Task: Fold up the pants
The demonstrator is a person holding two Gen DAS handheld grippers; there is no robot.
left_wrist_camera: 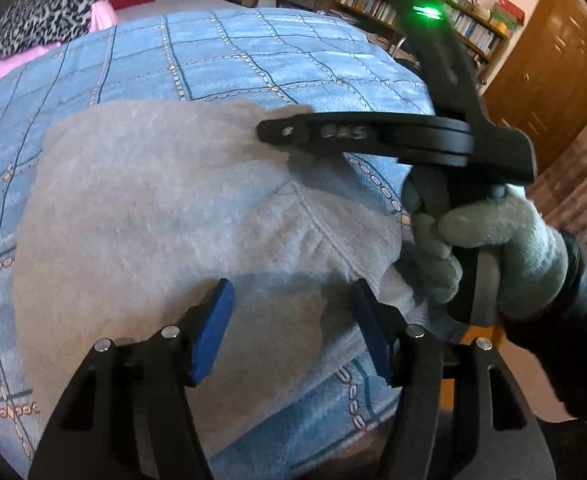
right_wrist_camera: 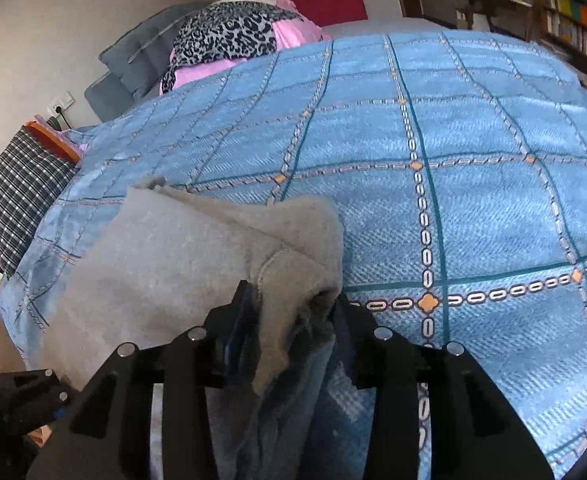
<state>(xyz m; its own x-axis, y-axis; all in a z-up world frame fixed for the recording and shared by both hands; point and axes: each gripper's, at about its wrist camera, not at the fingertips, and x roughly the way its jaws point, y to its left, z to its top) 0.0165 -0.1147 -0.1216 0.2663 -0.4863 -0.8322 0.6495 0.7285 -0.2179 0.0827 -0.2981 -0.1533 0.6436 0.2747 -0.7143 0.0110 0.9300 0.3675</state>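
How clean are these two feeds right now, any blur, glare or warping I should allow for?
Left wrist view: strong fisheye bend on the blue bedspread; the right gripper is motion-smeared, its green light flares, and the grey pants look soft. Right wrist view: same barrel warp, dark corners; the pants fold between the jaws is shadowed and slightly blurred.

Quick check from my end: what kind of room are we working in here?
Most likely a bedroom in a home. The grey pants lie on a bed under a blue checked bedspread, pillows are piled at its far end, and a full bookshelf and wooden wardrobe stand along the wall.
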